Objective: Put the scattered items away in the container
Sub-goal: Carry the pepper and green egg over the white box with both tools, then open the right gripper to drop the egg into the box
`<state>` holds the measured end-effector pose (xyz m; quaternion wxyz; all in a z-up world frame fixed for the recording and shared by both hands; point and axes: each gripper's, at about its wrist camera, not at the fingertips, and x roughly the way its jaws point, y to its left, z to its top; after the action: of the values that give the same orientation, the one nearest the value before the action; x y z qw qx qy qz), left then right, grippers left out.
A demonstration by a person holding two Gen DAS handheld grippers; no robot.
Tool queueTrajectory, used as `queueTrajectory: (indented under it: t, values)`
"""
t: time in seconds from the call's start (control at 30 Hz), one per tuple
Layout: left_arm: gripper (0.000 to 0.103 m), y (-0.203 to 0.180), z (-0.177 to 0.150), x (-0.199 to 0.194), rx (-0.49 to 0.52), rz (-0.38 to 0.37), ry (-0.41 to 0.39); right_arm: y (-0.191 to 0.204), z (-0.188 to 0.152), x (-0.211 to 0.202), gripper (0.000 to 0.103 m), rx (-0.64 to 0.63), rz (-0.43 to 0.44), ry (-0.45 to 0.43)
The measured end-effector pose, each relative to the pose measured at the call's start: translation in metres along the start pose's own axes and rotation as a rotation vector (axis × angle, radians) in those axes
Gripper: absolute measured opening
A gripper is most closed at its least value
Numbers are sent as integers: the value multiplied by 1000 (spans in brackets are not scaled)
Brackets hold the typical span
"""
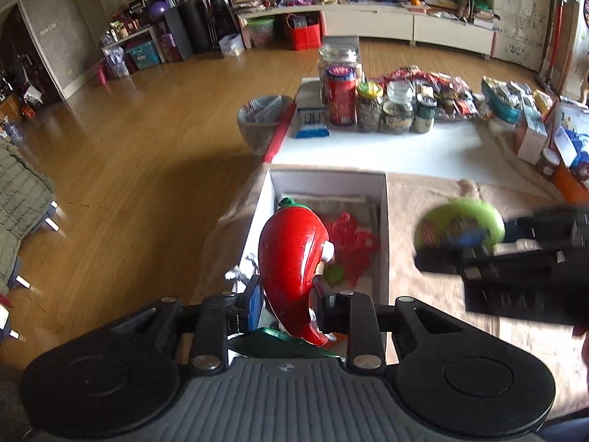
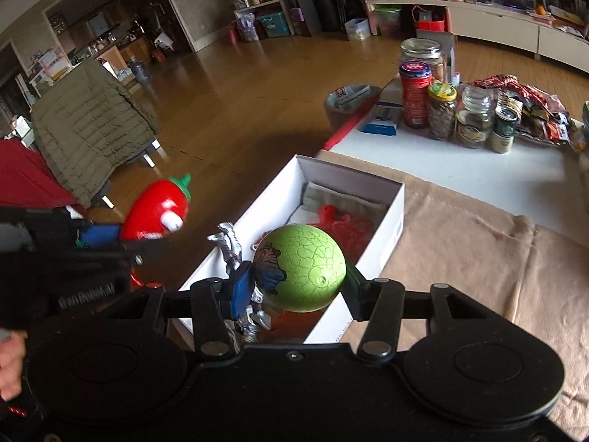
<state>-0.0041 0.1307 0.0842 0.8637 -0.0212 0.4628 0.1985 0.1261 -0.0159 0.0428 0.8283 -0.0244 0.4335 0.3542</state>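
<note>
Beige cloth (image 2: 460,243) below; left tool (image 1: 289,294) clamps chilli toy (image 1: 291,254), right tool (image 2: 300,287) clamps half-blurred green egg (image 2: 305,267).

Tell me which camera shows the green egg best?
The right wrist view. There the green egg sits close and sharp between the right gripper's fingers, cracks and picture clear. In the left wrist view the egg is a small blur off to the right, partly hidden by that gripper.

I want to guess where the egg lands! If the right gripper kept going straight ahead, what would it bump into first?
Probably the white cardboard box. The right gripper, clamped on the green crackled egg toy, points down into its open top, likely meeting the red plastic toy inside, though depth is unclear.
</note>
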Motion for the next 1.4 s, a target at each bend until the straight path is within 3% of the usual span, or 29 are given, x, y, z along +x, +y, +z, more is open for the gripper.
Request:
queueTrajectory:
  t: [0.43, 0.93, 1.4]
  values:
    - [29, -1, -42, 37, 121, -16, 154, 13, 33, 48, 51, -47, -26, 47]
    - [29, -19, -48, 65, 148, -68, 181, -10, 54, 126, 51, -47, -129, 174]
    - [29, -17, -54, 91, 147, -70, 213, -18, 42, 182, 51, -39, -137, 294]
